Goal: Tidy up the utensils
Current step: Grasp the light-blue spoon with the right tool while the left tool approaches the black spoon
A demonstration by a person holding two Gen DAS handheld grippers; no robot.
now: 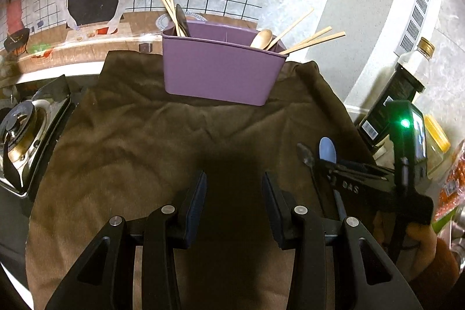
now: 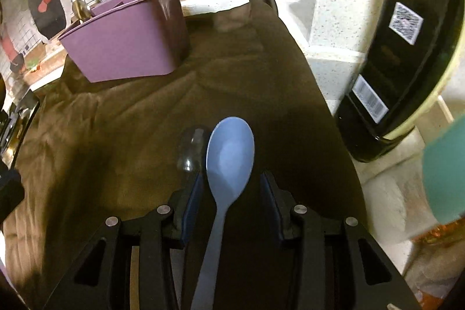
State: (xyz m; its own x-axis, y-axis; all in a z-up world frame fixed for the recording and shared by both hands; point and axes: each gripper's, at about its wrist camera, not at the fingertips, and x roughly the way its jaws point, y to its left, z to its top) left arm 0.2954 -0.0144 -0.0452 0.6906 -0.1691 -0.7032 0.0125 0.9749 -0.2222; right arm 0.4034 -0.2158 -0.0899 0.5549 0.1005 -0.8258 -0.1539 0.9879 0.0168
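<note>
A brown cloth [image 1: 162, 135] covers the worktop, apparently laid as a soft, plain field on which loose utensils show up and do not slide. At its far edge, against the tiled wall, stands the purple caddy [image 1: 221, 71], upright and divided into compartments; chopsticks [image 1: 167, 5] and a dark utensil lean out of its left section, a wooden spoon [image 1: 261, 39] and more sticks out of its right, so it is judged to be where the remaining pieces are meant to go. A dark bottle [image 2: 407, 54] stands off the cloth at the right, out of the working area.

The right tongs [image 2: 231, 191] are lowered over the cloth's near right part, pointing steeply down. Their jaws stand apart on either side of the blue spoon [image 2: 229, 150], whose handle runs back between them; the pads do not appear to press it, so this looks like lining up for a grasp. A dark metal spoon [image 2: 191, 147] lies just beside the blue one, close to the left pad, and could get nudged.

The left tongs [image 1: 234, 205] hover wide apart over bare cloth, holding nothing.
</note>
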